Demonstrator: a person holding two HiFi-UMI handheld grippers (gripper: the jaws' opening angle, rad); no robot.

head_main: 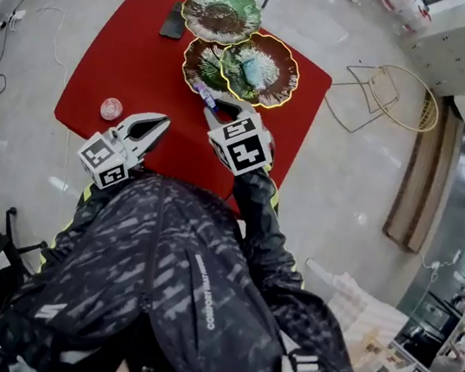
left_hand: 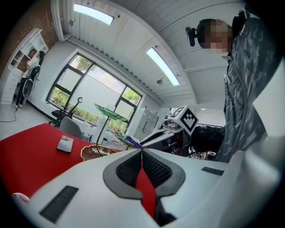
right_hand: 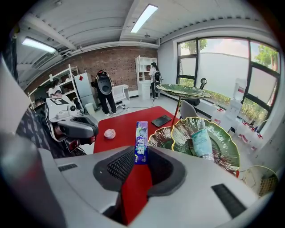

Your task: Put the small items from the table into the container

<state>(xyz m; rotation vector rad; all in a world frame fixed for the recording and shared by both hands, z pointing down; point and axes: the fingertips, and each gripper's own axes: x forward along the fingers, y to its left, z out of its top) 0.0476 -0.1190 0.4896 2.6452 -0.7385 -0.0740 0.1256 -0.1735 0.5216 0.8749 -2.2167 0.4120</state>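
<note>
The right gripper, seen from the head view, is closed partway on a purple gum pack and holds it at the near rim of the tiered leaf-dish stand. A teal tube already lies in the stand's gold-edged dish. The left gripper hangs on the person's side of the stand. A small round tin sits on the table well to the left of the stand.

In the left gripper view, the left gripper's jaws meet with nothing between them, and the stand rises ahead.

In the right gripper view, the pack stands upright, pinched between the pads, with the stand just ahead to the right.

The step in hand looks like carrying the pack to the stand. The next move calls for bringing it over a dish and then parting the jaws.
</note>
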